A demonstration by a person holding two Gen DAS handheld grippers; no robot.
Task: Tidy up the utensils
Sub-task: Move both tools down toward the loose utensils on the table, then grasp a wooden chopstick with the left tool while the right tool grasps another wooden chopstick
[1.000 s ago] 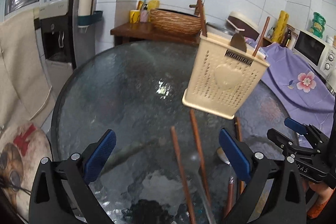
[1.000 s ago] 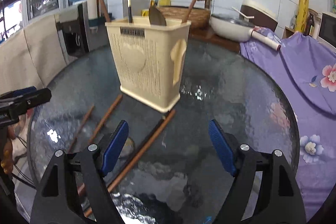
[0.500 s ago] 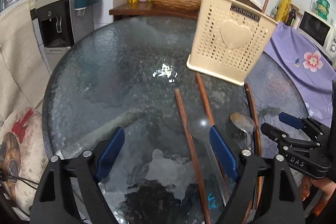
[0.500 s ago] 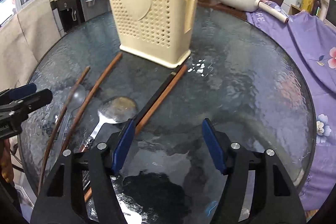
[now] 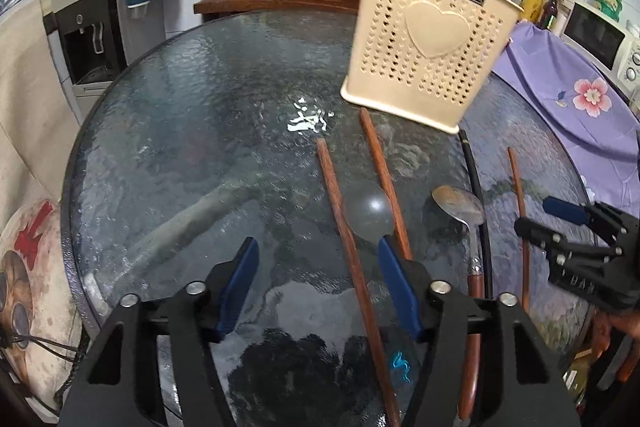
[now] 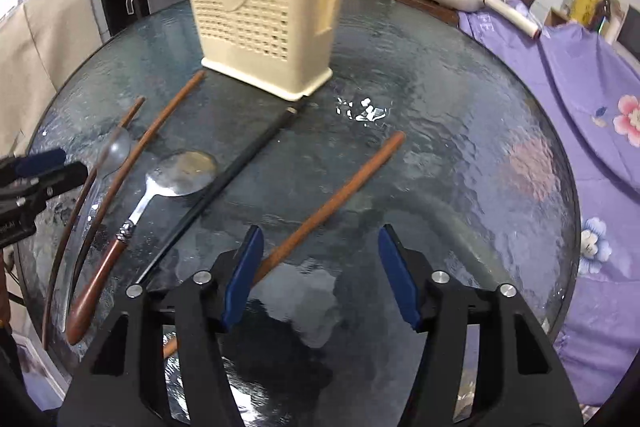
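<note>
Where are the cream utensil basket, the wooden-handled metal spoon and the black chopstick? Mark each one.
cream utensil basket (image 6: 256,11): right wrist view, perforated front wall.
wooden-handled metal spoon (image 6: 184,173): right wrist view, bowl.
black chopstick (image 6: 236,171): right wrist view, mid-shaft.

cream heart-perforated caddy (image 5: 430,39), brown chopsticks (image 5: 348,239), purple floral cloth (image 6: 580,95), blue tool pads (image 6: 242,273)

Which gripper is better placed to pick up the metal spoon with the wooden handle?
Left, probably. The spoon lies just right of the left gripper; from the right gripper a black chopstick lies in between. Both grippers have been closing, nothing pinched.
</note>
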